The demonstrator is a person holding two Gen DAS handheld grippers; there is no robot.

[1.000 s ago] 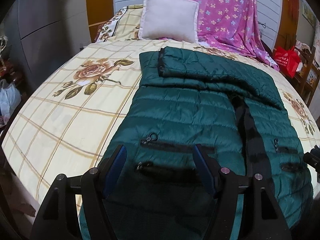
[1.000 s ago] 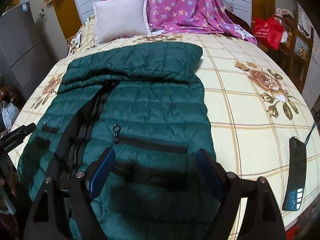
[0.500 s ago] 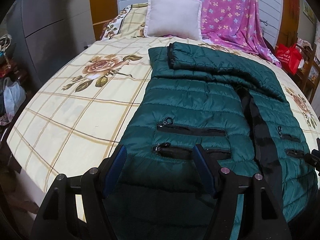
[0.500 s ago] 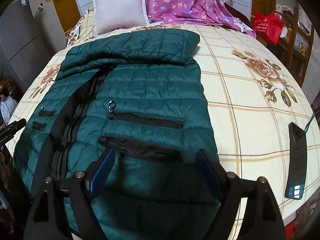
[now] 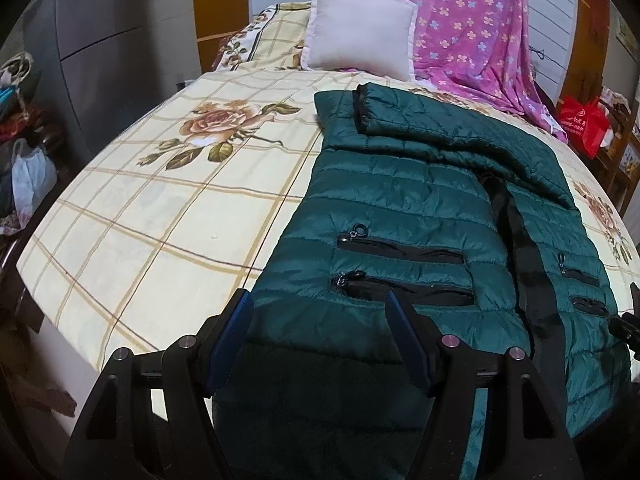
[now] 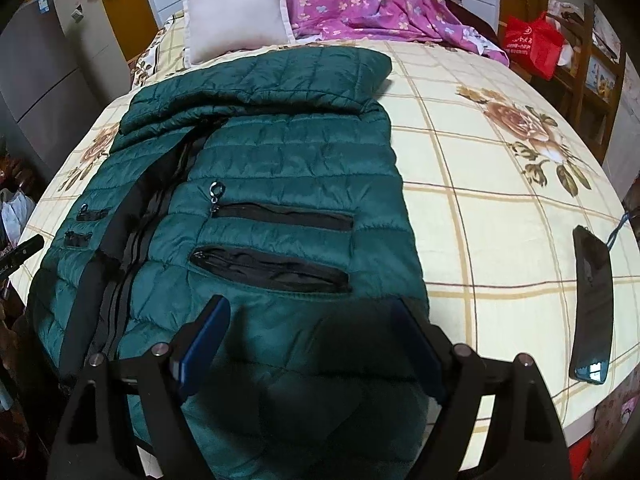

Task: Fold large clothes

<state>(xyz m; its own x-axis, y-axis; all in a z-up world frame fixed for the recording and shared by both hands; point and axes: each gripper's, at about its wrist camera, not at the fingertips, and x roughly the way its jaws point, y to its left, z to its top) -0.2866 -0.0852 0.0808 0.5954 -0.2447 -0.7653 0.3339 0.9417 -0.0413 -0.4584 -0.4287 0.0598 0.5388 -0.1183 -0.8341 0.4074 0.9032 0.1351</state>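
A dark green quilted jacket (image 5: 404,208) lies front-up on the bed, sleeves folded across its far end, black zip down the middle; it also shows in the right wrist view (image 6: 288,168). My left gripper (image 5: 320,320) is open, its blue pads over the jacket's near left hem below the two zip pockets. My right gripper (image 6: 312,320) is open over the near right hem, below the pockets there. Neither holds the fabric.
The bed (image 5: 160,216) has a cream checked sheet with roses. A white pillow (image 5: 360,28) and pink floral blanket (image 5: 472,32) lie at the head. A black phone (image 6: 592,304) lies near the bed's right edge. A red bag (image 6: 532,44) stands right; bags (image 5: 28,176) sit left.
Both grippers have drawn back toward the foot of the bed, so more of the jacket's lower pockets and hem shows. Both stayed open.
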